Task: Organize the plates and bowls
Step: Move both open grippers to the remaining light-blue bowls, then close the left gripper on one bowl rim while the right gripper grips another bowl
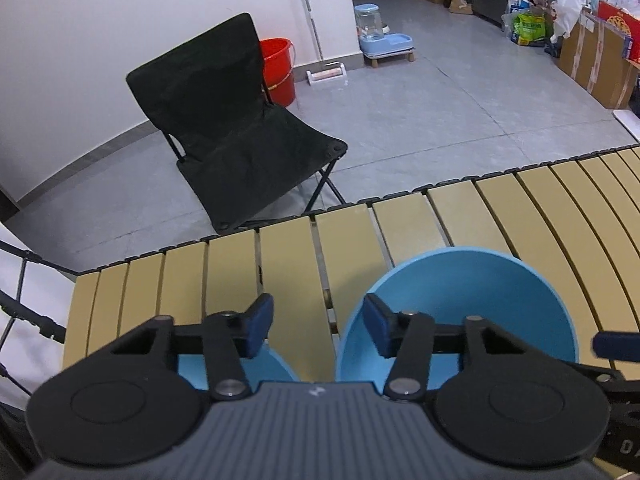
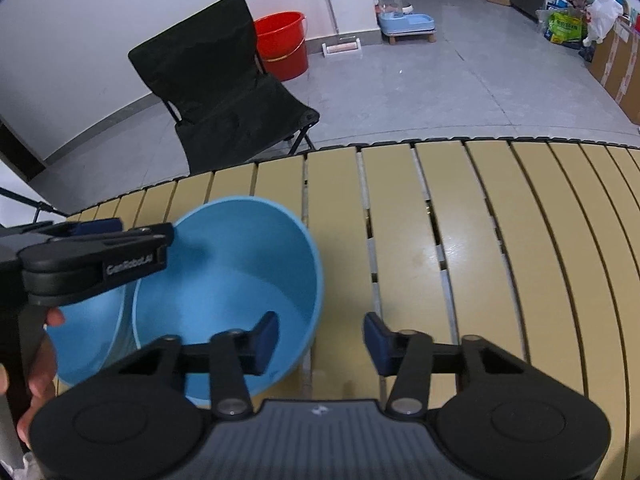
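Note:
Two light blue bowls stand side by side on the slatted tan table (image 1: 420, 220). My left gripper (image 1: 319, 329) hangs open over the gap between them, its left finger above the left bowl (image 1: 264, 364) and its right finger just inside the rim of the right bowl (image 1: 472, 308). My right gripper (image 2: 321, 343) is open and straddles the near right rim of the right bowl (image 2: 224, 280). Its left finger sits inside that bowl and its right finger is over the bare table (image 2: 500, 240). Neither pad touches the rim. The left gripper (image 2: 132, 234) reaches across the left bowl (image 2: 88, 340).
A black folding chair (image 1: 232, 128) stands just beyond the table's far edge, with a red bucket (image 1: 280, 68) behind it. A blue pet feeder (image 1: 380, 36) and cardboard boxes (image 1: 596, 64) line the far floor. A hand (image 2: 40, 380) holds the left gripper.

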Demonstrator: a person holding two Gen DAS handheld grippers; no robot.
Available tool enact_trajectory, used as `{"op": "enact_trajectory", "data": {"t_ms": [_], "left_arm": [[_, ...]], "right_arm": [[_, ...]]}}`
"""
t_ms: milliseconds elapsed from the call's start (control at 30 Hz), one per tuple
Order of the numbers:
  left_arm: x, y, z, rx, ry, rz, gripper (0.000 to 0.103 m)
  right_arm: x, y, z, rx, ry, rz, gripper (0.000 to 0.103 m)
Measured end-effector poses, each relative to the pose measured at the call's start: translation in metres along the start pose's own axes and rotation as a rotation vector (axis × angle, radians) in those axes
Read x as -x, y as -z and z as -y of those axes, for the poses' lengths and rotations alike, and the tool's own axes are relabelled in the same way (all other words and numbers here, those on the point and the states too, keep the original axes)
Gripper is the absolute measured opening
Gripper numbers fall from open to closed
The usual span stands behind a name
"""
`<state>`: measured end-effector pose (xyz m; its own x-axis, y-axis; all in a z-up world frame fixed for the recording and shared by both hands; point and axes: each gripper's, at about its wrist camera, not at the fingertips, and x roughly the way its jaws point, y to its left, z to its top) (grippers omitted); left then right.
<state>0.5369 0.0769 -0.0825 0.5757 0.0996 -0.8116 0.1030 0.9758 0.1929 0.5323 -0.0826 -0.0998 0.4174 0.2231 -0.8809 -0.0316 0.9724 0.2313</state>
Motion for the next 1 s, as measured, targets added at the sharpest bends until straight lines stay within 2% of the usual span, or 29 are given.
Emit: {"op": "enact_trajectory", "data": {"t_ms": [200, 300, 367, 400, 1000], "left_arm": [[-0.005, -0.002, 0.005, -0.006, 0.012, -0.015, 0.043], [-0.007, -0.001, 0.006, -0.007, 0.033, -0.023, 0.029], [-0.006, 0.0, 0.009, -0.011, 0.05, -0.027, 0.015], [-0.006, 0.0, 0.011, -0.015, 0.053, -0.028, 0.014], [0.005, 0.002, 0.016, 0.009, 0.03, -0.012, 0.013]], "right_arm": [[-0.005, 0.0, -0.002, -0.018, -0.014, -0.021, 0.029], [-0.006, 0.001, -0.002, -0.023, -0.025, -0.026, 0.02], [-0.006, 0.001, -0.003, -0.024, -0.036, -0.028, 0.016], [-0.006, 0.001, -0.003, -0.024, -0.042, -0.027, 0.014], [0.0, 0.001, -0.002, -0.029, -0.035, -0.006, 0.013]]}}
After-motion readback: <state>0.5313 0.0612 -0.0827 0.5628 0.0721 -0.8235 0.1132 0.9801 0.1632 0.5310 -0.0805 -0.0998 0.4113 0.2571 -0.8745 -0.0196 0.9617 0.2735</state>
